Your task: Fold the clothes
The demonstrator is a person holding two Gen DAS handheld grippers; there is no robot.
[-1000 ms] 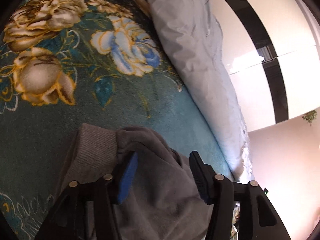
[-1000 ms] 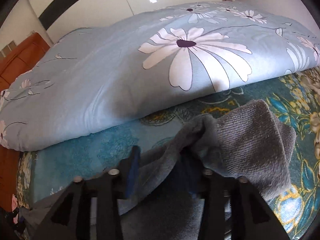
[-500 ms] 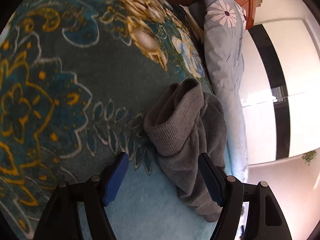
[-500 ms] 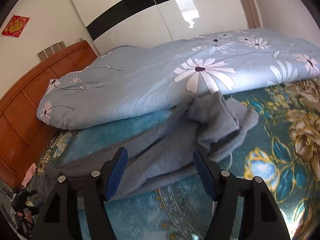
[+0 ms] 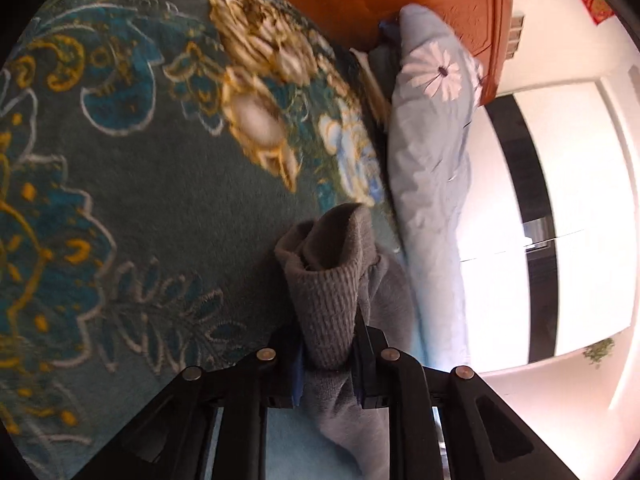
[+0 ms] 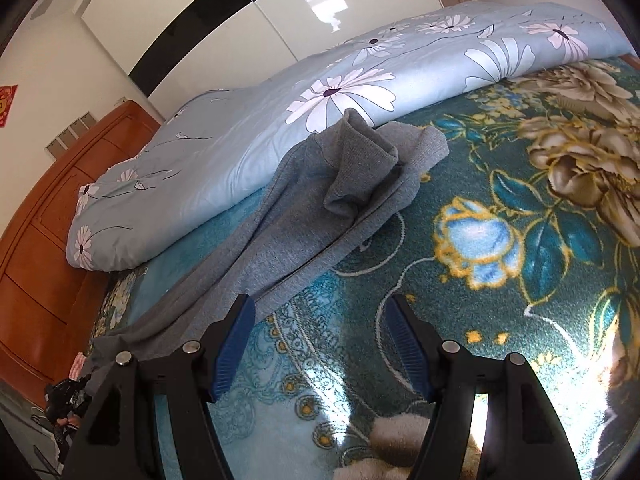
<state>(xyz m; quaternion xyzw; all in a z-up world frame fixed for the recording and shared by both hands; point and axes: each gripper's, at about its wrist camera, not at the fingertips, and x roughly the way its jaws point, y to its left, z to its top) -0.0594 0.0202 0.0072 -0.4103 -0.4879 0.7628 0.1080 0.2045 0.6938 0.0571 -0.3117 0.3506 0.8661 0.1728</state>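
Observation:
A grey knit garment [image 6: 296, 216] lies stretched across the teal floral blanket [image 6: 520, 208], its ribbed cuff [image 6: 360, 160] folded back near the quilt. In the left wrist view my left gripper [image 5: 328, 344] is shut on the ribbed cuff [image 5: 328, 288], which stands up between the fingers. My right gripper [image 6: 320, 304] hangs open over the blanket, a short way in front of the garment's near edge, with nothing between its blue pads [image 6: 236, 332].
A light-blue daisy quilt [image 6: 360, 80] is rolled along the far side of the bed, right behind the garment. A wooden headboard [image 6: 48, 220] stands at the left, and a white and black wardrobe [image 6: 240, 4] rises behind the bed.
My left gripper moved forward and shut on the ribbed cuff. My right gripper let go of the garment, opened, and drew back from it.

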